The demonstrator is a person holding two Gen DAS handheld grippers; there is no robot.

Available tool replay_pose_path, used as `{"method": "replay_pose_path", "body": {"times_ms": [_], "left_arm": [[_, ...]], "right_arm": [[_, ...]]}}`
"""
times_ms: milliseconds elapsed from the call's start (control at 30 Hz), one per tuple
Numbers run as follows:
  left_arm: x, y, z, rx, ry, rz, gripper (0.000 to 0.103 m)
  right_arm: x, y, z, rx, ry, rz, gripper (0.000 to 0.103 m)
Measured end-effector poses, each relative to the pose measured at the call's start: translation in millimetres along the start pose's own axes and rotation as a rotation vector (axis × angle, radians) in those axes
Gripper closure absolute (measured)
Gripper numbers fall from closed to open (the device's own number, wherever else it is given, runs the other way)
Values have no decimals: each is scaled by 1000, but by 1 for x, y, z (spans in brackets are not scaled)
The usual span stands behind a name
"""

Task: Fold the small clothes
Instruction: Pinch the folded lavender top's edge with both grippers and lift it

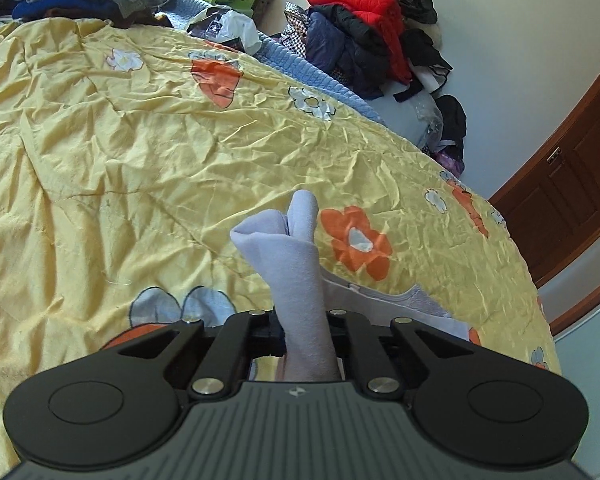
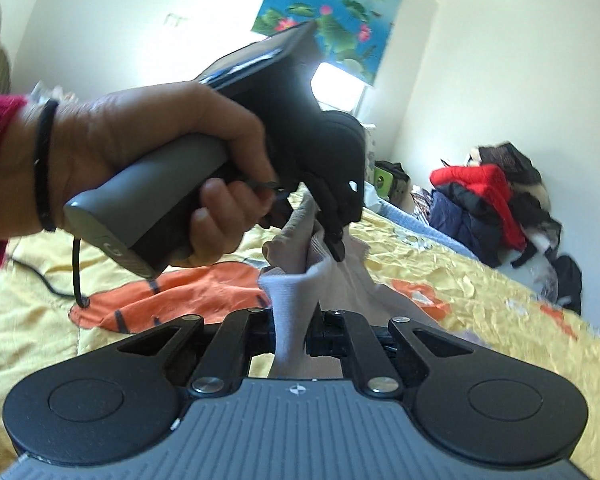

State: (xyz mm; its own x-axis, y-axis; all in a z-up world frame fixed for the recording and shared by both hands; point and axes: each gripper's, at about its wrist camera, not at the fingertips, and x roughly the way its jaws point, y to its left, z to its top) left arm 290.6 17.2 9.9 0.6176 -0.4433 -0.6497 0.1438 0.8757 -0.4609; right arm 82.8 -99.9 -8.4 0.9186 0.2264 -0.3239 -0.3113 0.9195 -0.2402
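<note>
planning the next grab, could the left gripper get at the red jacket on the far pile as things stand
Probably not: the left gripper is shut on the white garment, and the red jacket lies across the yellow bedspread.

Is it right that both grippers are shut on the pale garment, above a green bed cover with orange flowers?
Not quite. The bed cover is yellow, not green, as the left wrist view shows. The rest holds: the left gripper and the right gripper are both shut on the pale garment, and the cover has orange flowers.
</note>
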Motion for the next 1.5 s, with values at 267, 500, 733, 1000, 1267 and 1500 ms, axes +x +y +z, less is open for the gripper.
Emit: {"method": "replay_pose_path", "body": {"times_ms": [267, 500, 733, 1000, 1267, 1500], "left_arm": [[-5, -37, -3, 26, -15, 13, 95], [-3, -81, -7, 90, -19, 2, 95], [19, -130, -22, 173, 17, 0, 95], [54, -170, -46, 256, 66, 30, 95], [78, -192, -65, 309, 105, 53, 95], [92, -197, -67, 295, 144, 36, 92]], "right_arm": [[-16, -30, -9, 114, -5, -18, 93], [-31, -61, -19, 208, -24, -58, 93], [-41, -97, -37, 320, -8, -97, 93], [-52, -133, -67, 493, 27, -115, 93], [-50, -155, -92, 629, 54, -101, 93], [-52, -168, -110, 777, 83, -46, 92]]}}
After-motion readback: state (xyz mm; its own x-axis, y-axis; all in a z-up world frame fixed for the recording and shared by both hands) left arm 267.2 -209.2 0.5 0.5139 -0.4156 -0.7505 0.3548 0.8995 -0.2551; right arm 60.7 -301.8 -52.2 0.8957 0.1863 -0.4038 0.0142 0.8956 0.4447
